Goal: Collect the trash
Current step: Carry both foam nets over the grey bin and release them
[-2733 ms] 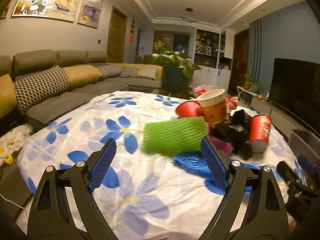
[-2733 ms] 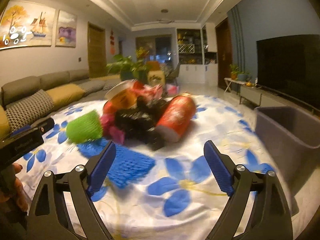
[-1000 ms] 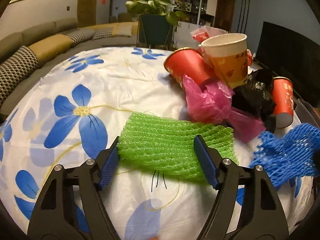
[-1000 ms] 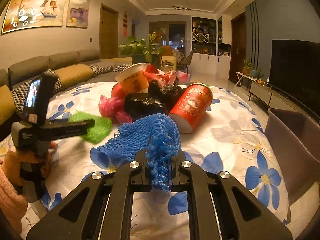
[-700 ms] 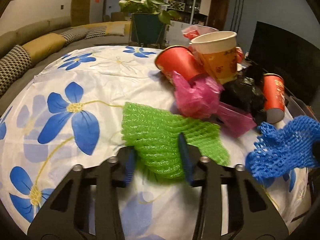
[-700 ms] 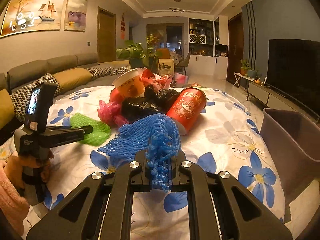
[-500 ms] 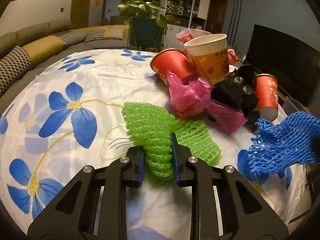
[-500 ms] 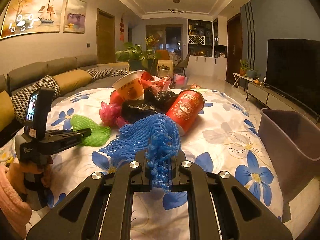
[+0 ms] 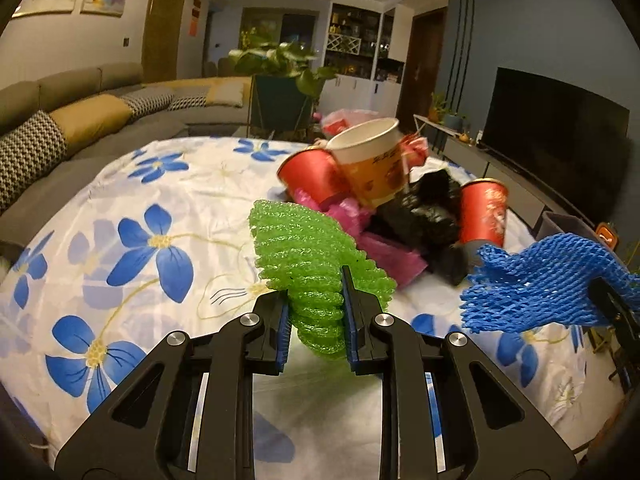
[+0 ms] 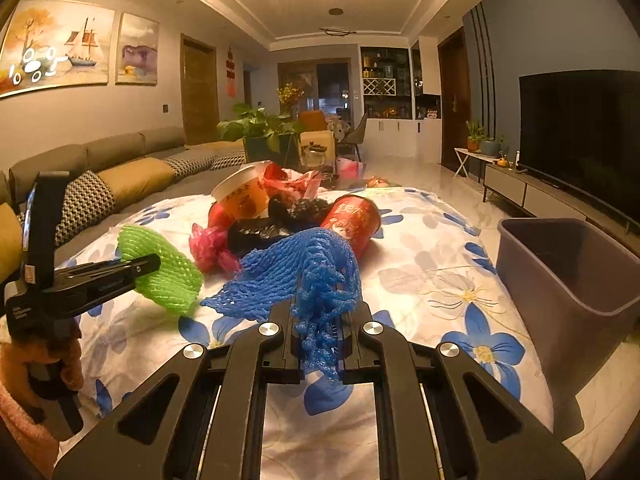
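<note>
Newly, the left tongs (image 9: 314, 320) have pinched the green foam net (image 9: 312, 256), a second ago lying flat between spread pads, and lifted it off the floral desk (image 9: 132, 208); the right tongs (image 10: 320, 340), pressed tight as before, hold the blue foam net (image 10: 296, 272) aloft; so two pieces look ready for binning. Cups, pink and black bags remain heaped mid-desk; only the right view shows the grey bin (image 10: 560, 272) beside the desk, whereas the left view shows the green net's grip close up.

Behind the orange paper cup (image 9: 374, 162), the pink bag (image 9: 347, 117) is mostly hidden, its contents unreadable.
</note>
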The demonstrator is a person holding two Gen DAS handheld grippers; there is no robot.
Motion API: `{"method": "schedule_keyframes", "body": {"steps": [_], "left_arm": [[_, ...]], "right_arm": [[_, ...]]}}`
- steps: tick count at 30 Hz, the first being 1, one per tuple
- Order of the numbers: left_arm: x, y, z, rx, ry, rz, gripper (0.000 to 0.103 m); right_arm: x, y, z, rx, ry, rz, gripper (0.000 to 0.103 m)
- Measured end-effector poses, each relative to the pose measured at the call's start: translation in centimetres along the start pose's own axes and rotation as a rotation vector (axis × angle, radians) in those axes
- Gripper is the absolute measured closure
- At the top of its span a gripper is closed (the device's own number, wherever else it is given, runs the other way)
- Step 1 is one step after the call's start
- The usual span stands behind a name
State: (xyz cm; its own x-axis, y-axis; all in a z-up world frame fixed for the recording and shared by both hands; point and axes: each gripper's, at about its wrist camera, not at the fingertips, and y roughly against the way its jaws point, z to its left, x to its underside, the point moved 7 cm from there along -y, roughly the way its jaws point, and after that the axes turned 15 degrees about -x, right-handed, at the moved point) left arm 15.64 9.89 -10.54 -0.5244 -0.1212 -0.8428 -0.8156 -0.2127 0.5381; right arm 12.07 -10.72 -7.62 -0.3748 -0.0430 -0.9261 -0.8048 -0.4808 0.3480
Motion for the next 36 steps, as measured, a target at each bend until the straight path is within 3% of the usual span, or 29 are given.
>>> {"method": "schedule_keyframes", "body": {"steps": [9, 16, 27, 36], "left_arm": [[-2.0, 3.9, -2.3, 0.070, -0.012, -0.089, 0.082], [-3.4, 5.7, -6.5, 0.145, -0.063, -0.134, 0.082], [-5.7, 7.2, -18.1, 0.334, -0.175, -0.198, 0.082], [-6.5, 6.5, -28.7, 0.489, -0.246, -0.228, 0.082]], "right_arm": [[-1.3, 2.7, -1.6, 0.035, -0.013, -0.071, 0.092], [-2.5, 5.3, -4.3, 0.111, -0.035, -0.136, 0.092], [-3.9, 9.8, -12.9, 0.340, -0.097, -0.228, 0.092], [-4.6, 11.1, -19.5, 0.501, -0.145, -0.269, 0.092]]}}
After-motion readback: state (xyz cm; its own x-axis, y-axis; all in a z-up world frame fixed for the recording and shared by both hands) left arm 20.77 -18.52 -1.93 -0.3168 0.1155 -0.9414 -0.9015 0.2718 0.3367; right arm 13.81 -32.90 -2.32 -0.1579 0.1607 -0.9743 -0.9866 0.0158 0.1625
